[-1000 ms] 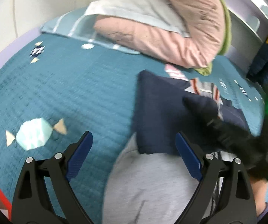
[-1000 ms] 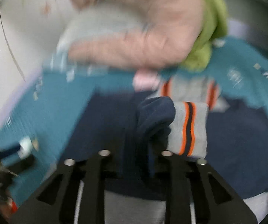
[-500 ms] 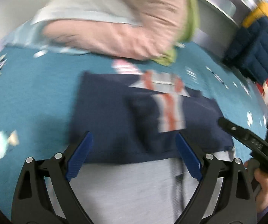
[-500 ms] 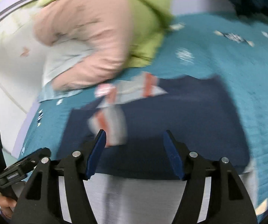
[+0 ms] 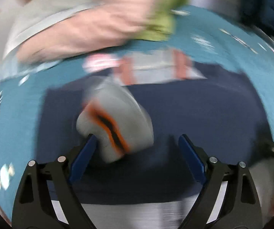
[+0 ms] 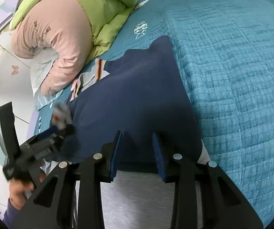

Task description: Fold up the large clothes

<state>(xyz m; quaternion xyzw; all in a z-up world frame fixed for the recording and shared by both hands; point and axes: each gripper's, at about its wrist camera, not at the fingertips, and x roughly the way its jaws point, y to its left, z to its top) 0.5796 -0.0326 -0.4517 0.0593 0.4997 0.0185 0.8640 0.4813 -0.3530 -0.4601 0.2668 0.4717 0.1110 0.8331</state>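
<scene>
Your left gripper (image 5: 135, 143) is spread wide, blue pads (image 5: 83, 156) well apart. A grey cuff (image 5: 117, 126) with an orange and black stripe sits between the fingers, touching the left-hand pad; the other pad is clear of it. This view is badly blurred, so you cannot tell whether the cuff is lifted or resting on the cloth below.

Your right gripper (image 6: 137, 148) is partly spread, a plain gap between its pads (image 6: 160, 158), pinching nothing. Its tips hover over the near edge of the navy sweater (image 6: 137, 95).

Nearest both grippers lies a grey band of cloth (image 6: 137, 194), running under the fingers; whether it is the sweater's hem or something else you cannot tell. Just beyond it the navy sweater spreads flat on the bed. In the right view, the left gripper (image 6: 41, 148) shows off to the left side of the sweater, with the grey cuff (image 6: 60, 114) blurred at its tip.

At the sweater's far edge, a grey panel with orange stripes (image 6: 96, 70) shows, the neck end.

Under everything is a teal quilted bedspread (image 6: 232, 76), open to the right of the right gripper, with small fish motifs (image 6: 140, 29) farther out.

Farthest, past the sweater, a pink bundle of bedding (image 6: 60, 38) with a green duvet (image 6: 102, 5) against it, and a pale pillow (image 6: 41, 64) beneath.
</scene>
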